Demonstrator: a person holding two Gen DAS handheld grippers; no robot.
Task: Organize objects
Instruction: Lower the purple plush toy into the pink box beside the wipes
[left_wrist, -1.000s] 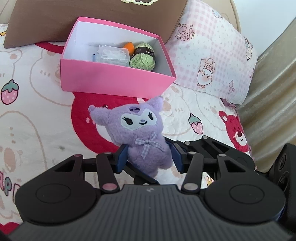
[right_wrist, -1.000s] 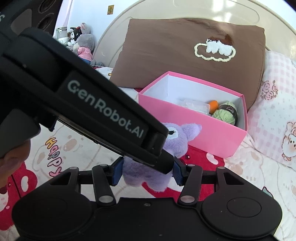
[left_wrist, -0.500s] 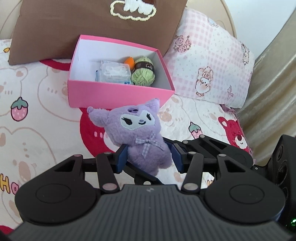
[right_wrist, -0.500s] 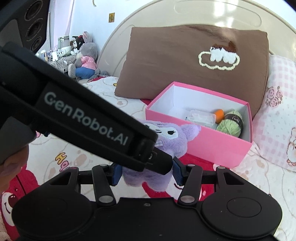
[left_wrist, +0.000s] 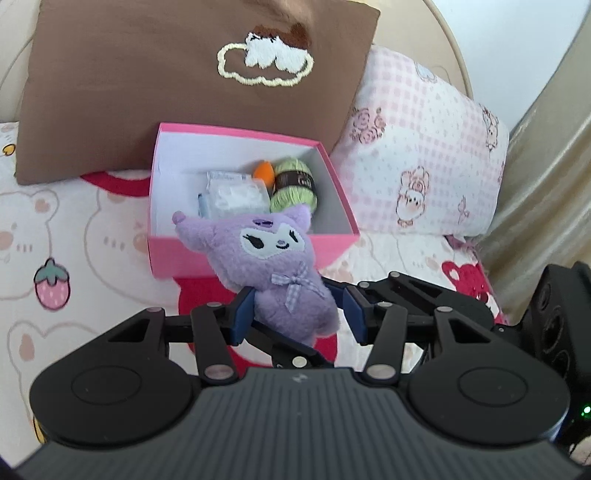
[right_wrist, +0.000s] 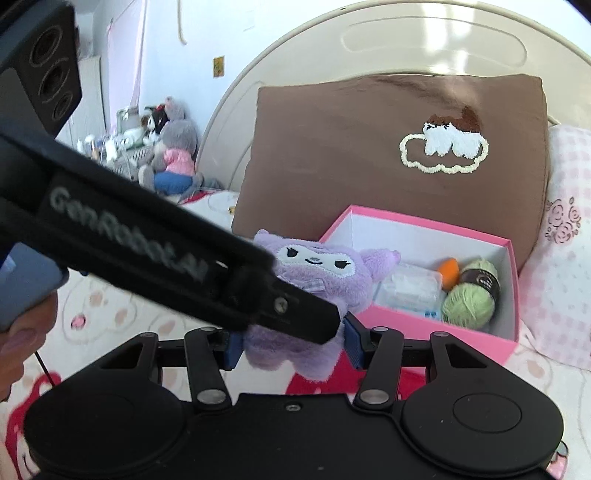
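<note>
1. Both grippers have hold of the same purple plush toy. It hangs in the air just in front of the pink box, its head overlapping the box's near wall.

2. The left gripper has its blue pads close in on the toy's lower body. The left pad presses into the fur; the right pad looks to be barely touching, and the blur there makes that hard to judge.

3. The right gripper clamps the toy's bottom edge from both sides, jaws only partly open around it. Its pads sit tight against the fur.

4. From the left wrist view you see the toy's whole front: white face, gingham bow, one long ear poking out to the left. You also see down into the box.

5. The right wrist view hides much of the toy's body behind the black arm of the other gripper, which crosses the picture from the left. A bit of a hand shows at that edge.

6. Inside the box lie a green yarn ball, an orange object and a clear plastic packet.

7. Behind the box leans a brown pillow, with a pink checked pillow beside it.

8. Only the right wrist view shows the cream headboard and a cluster of stuffed animals far off on the left.
</note>
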